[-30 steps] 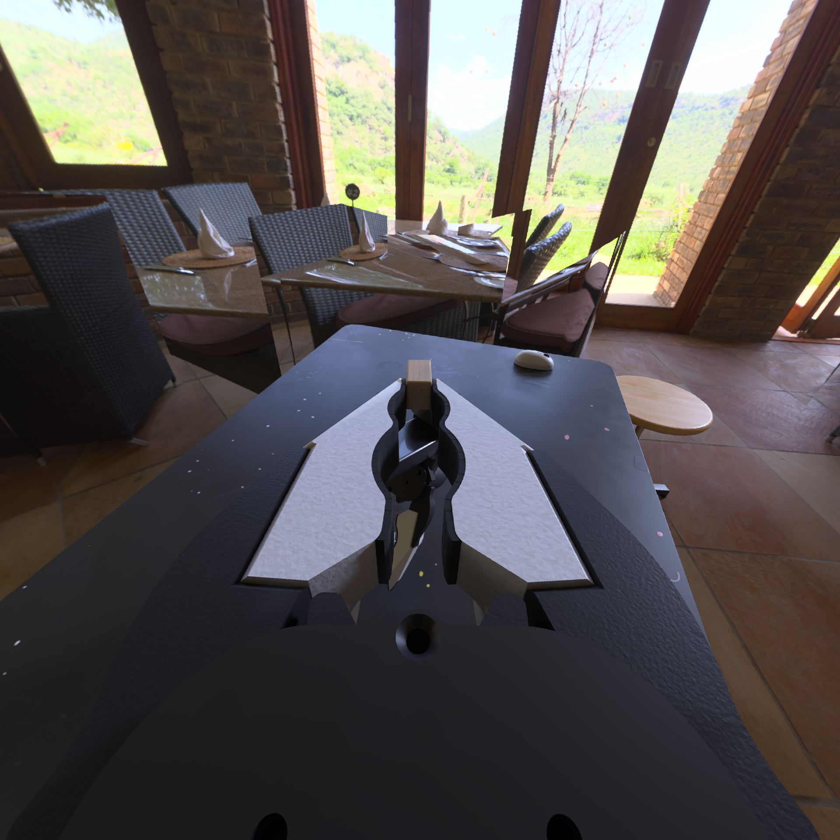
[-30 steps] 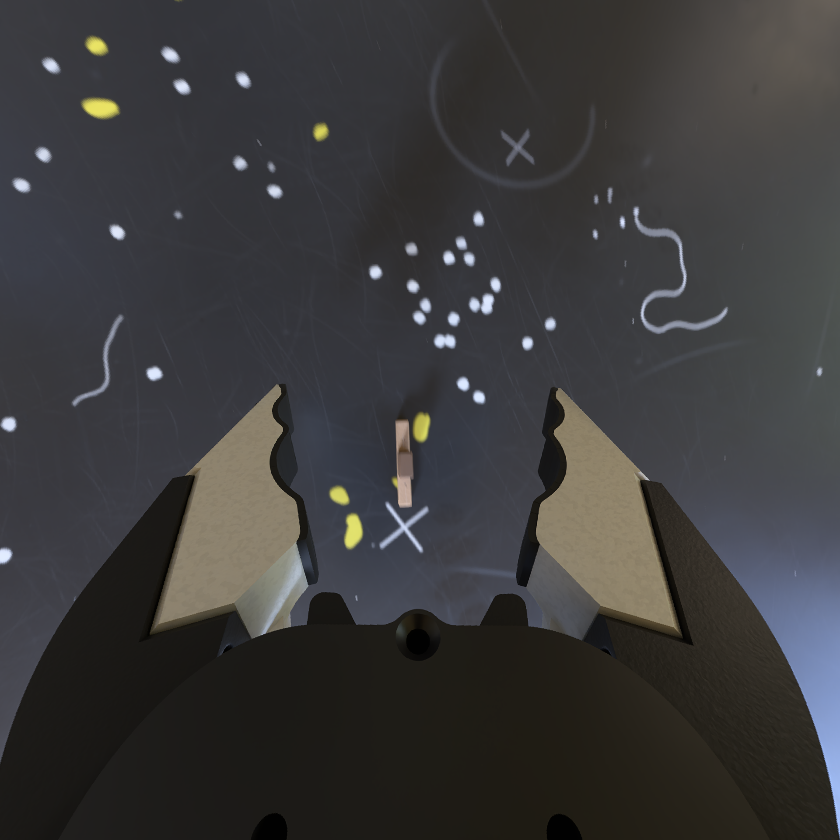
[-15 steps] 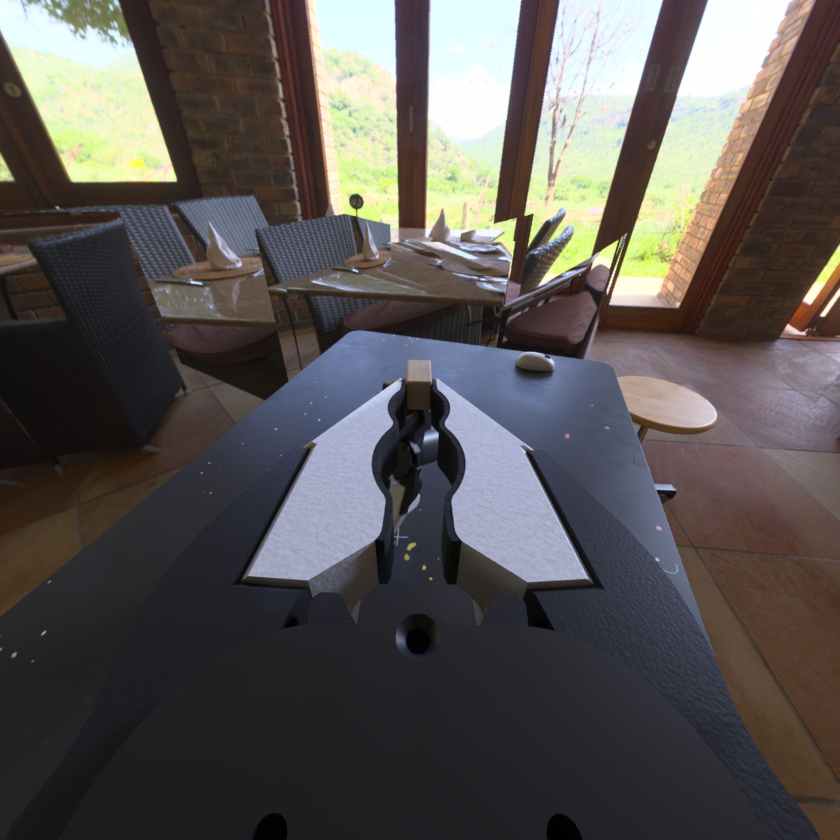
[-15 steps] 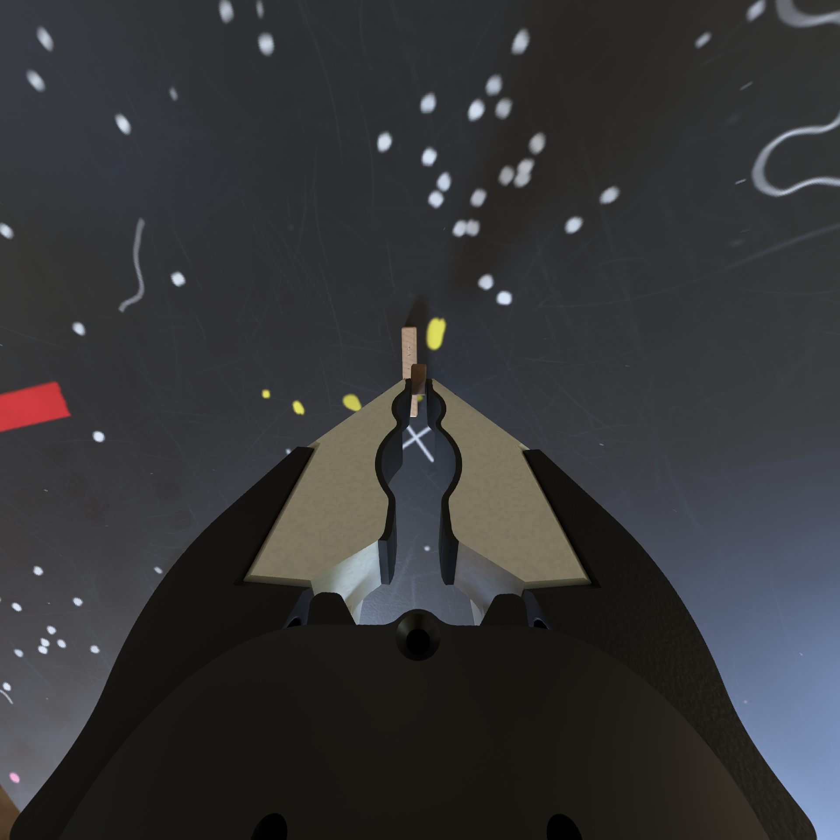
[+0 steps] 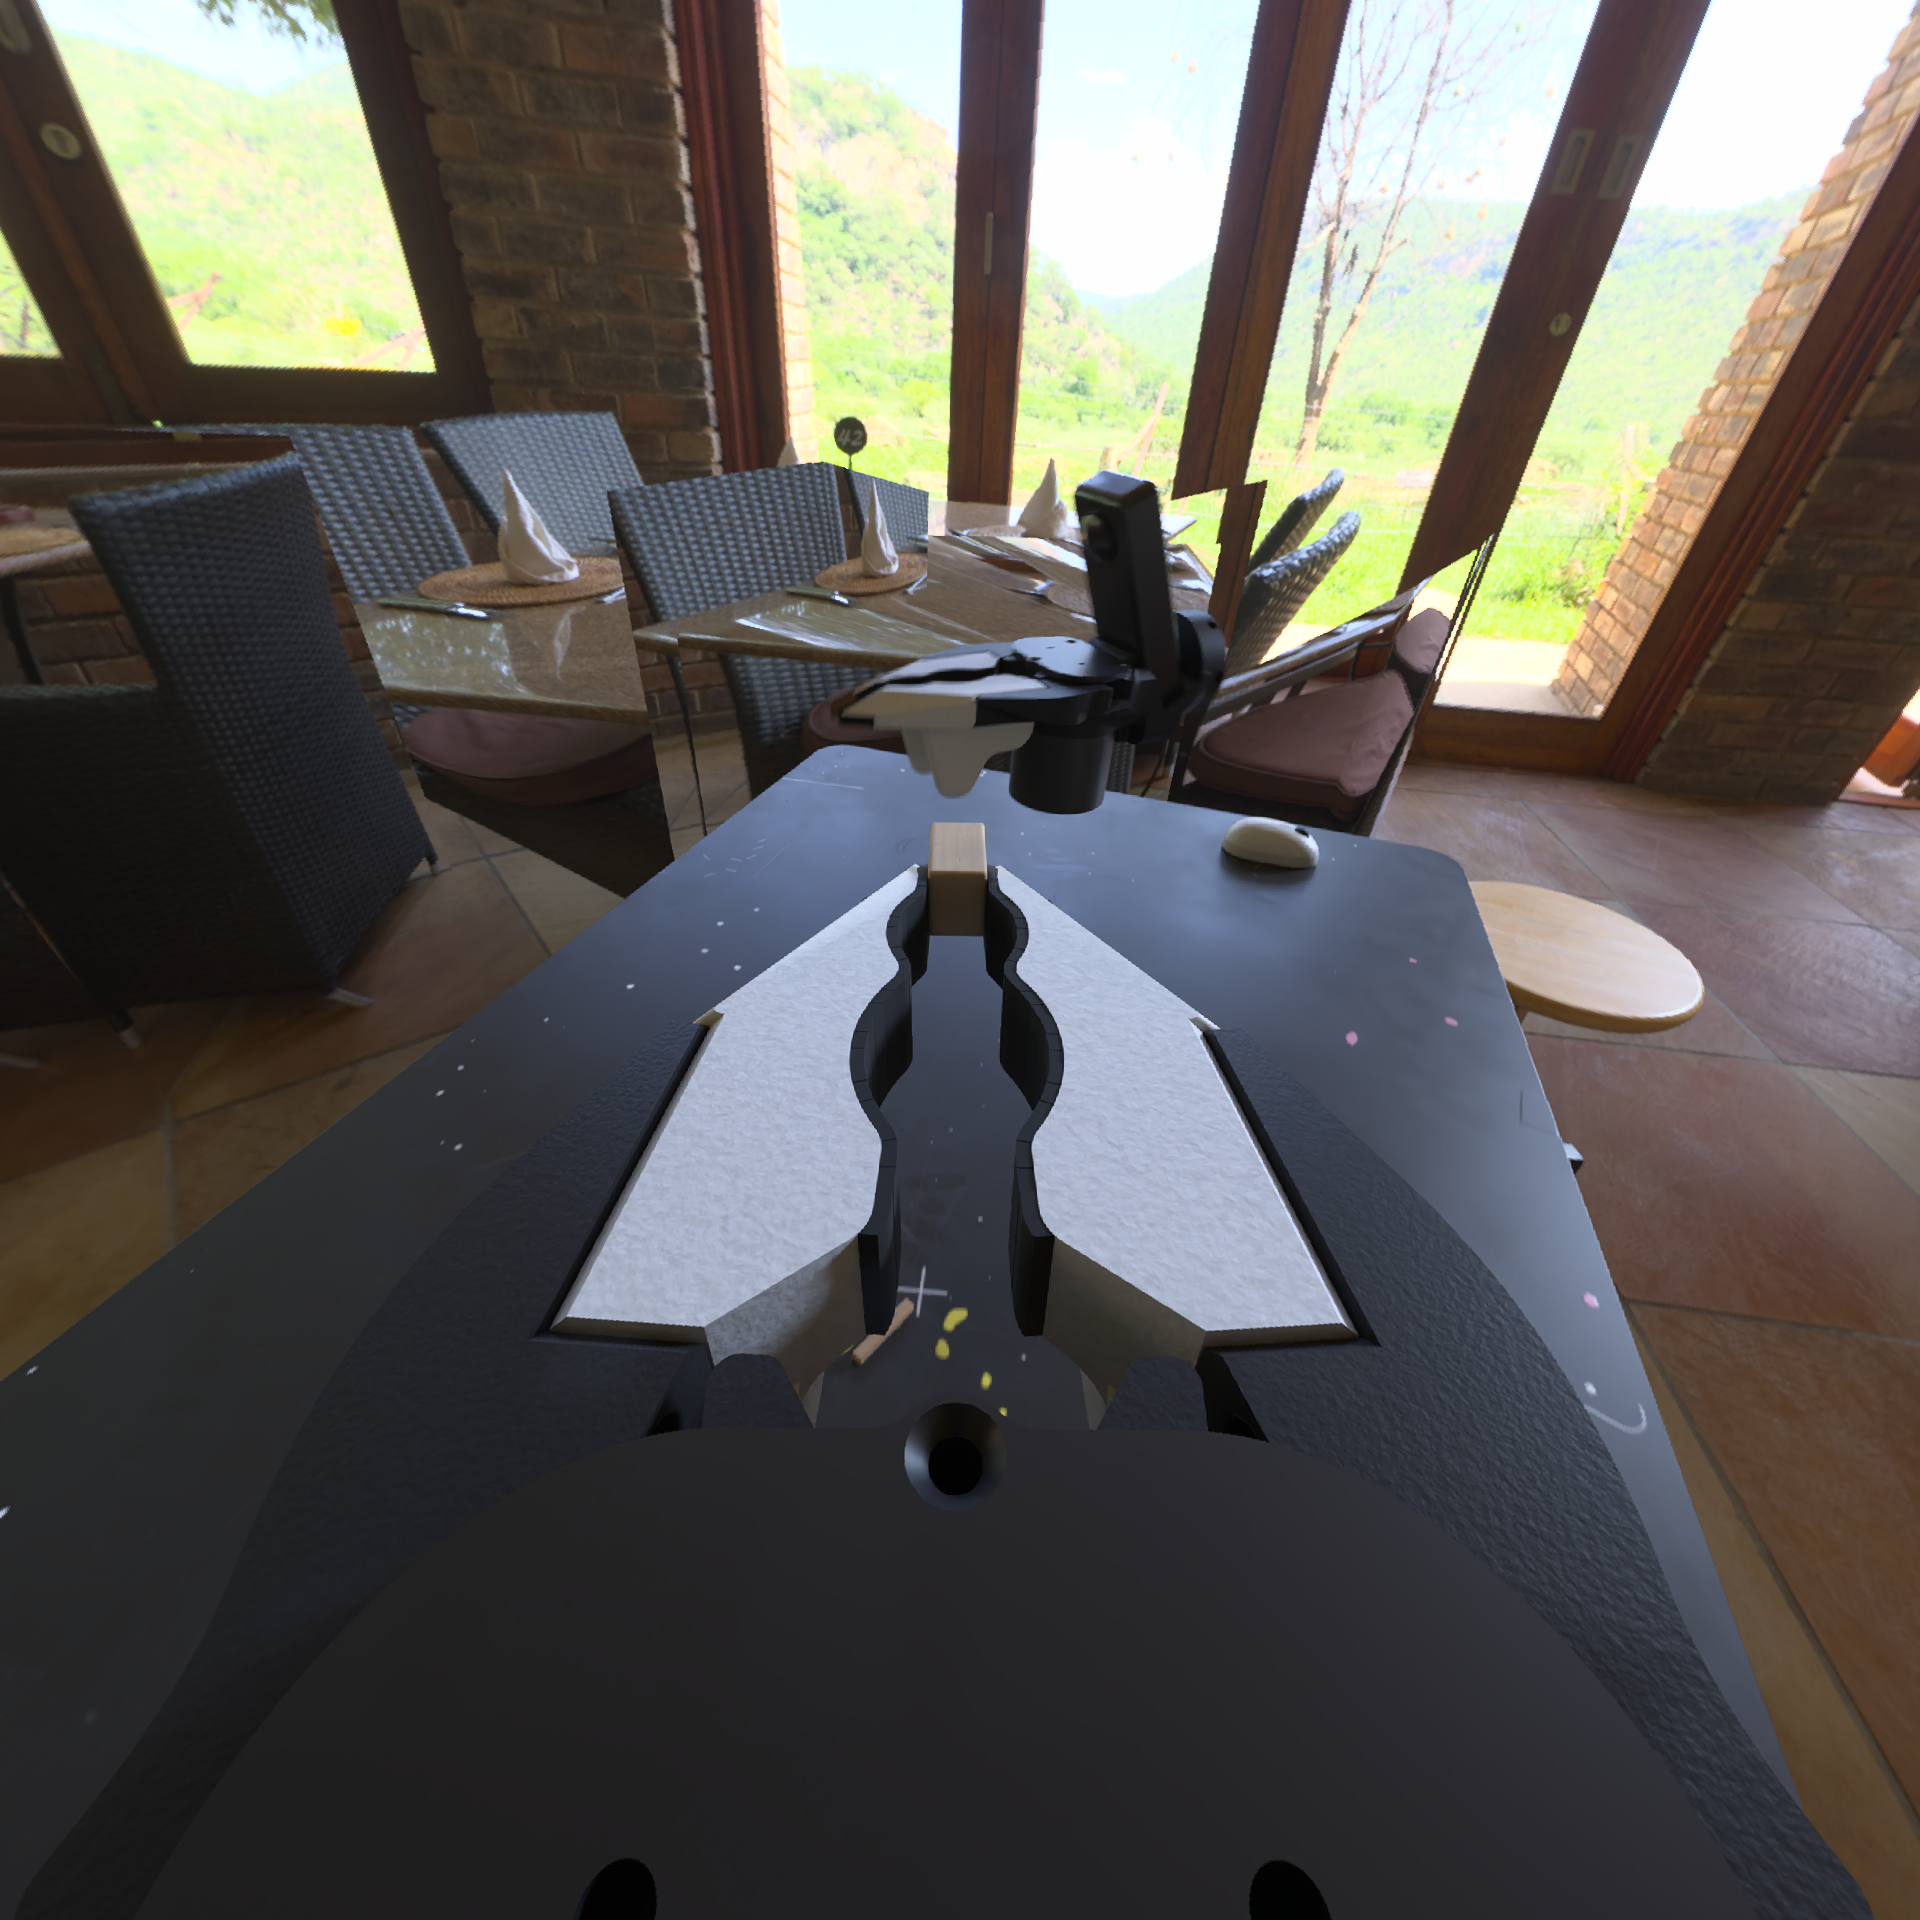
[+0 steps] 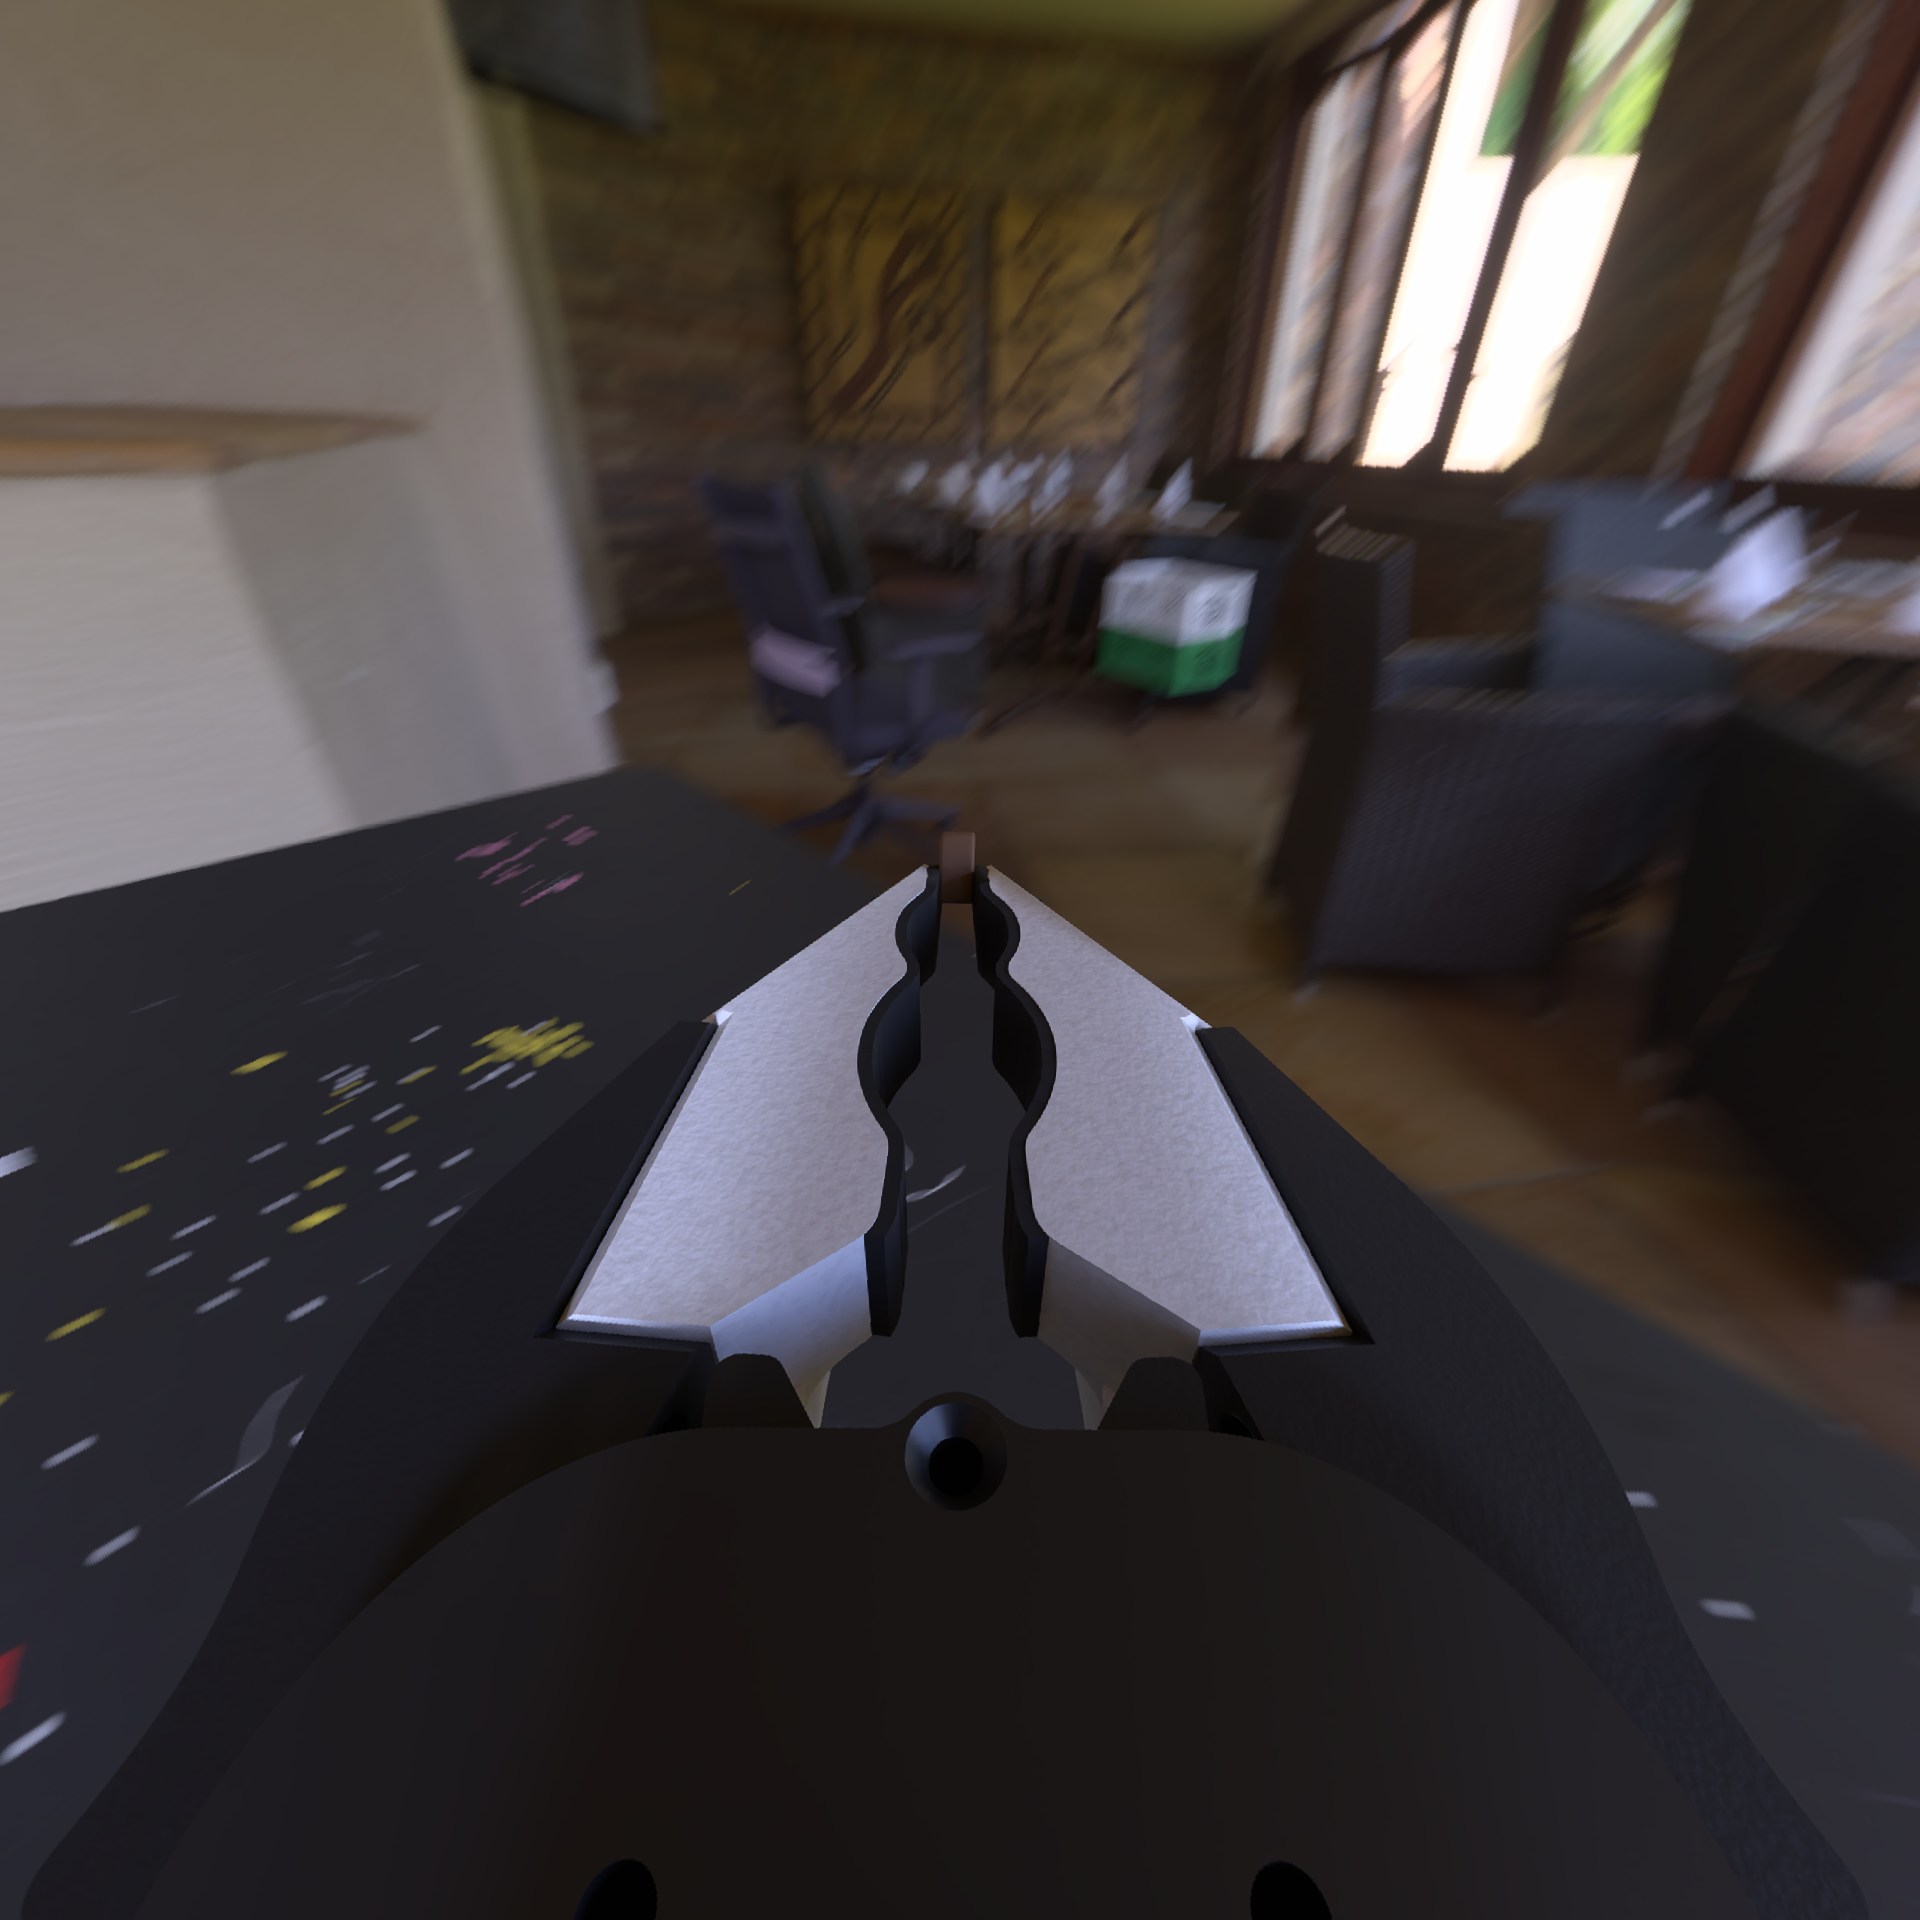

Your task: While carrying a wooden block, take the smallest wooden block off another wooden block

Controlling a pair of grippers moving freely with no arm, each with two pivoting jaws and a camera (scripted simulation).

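Worktop (image 5: 1299,1039): dark, near-black slab with rounded far corners, scuffed and faintly scratched, sitting on a terracotta tile floor (image 5: 1766,1143).
Markings: white, yellow and pink flecks scattered over the worktop, a small white chalk cross (image 5: 923,1295) and yellow spots (image 5: 953,1320) low in the left wrist view; the right wrist view is motion-blurred, so its flecks show as streaks.
Lying on it, near side: a thin wooden block (image 5: 881,1337), flat on the worktop, slanted, just below the cross and left of the yellow spots.
Lying on it, far right corner: a pale rounded mouse-like object (image 5: 1270,842), well apart from the block.
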